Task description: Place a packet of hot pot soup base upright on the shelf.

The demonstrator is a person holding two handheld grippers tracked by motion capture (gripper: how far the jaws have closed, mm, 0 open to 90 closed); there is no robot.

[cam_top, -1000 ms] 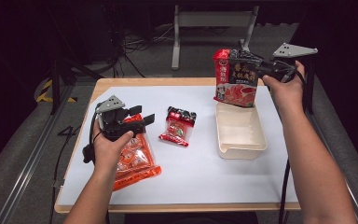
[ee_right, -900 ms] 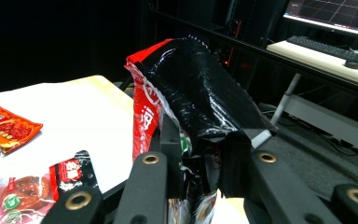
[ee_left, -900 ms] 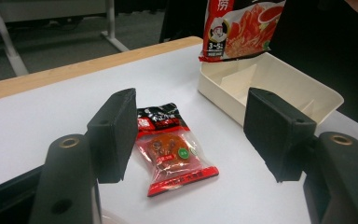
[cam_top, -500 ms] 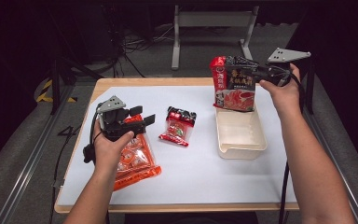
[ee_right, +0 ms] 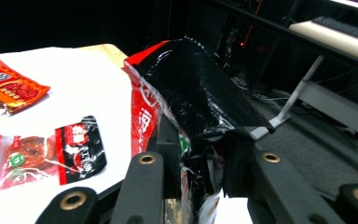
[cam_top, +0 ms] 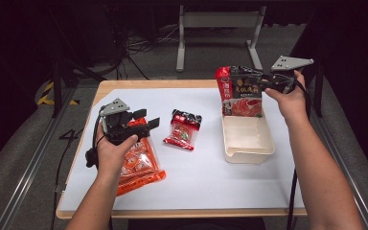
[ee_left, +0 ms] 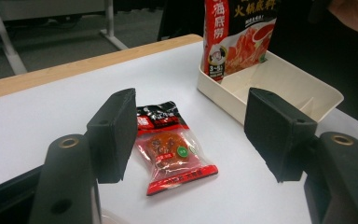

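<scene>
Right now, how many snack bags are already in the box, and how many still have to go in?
None lies in the cream box yet. In hand: the right gripper pinches the tall red-and-black pouch, standing upright with its bottom in the box; the jaws have just been opening a little. Left: the small red packet and the orange bag lie on the table, the left gripper open above the orange one.

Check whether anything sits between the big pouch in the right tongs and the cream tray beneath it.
Nothing visible does. The big pouch hangs upright in the right tongs, its lower edge at the far end of the cream tray, whose inside looks bare. The small packet lies clear, off to the side.
</scene>
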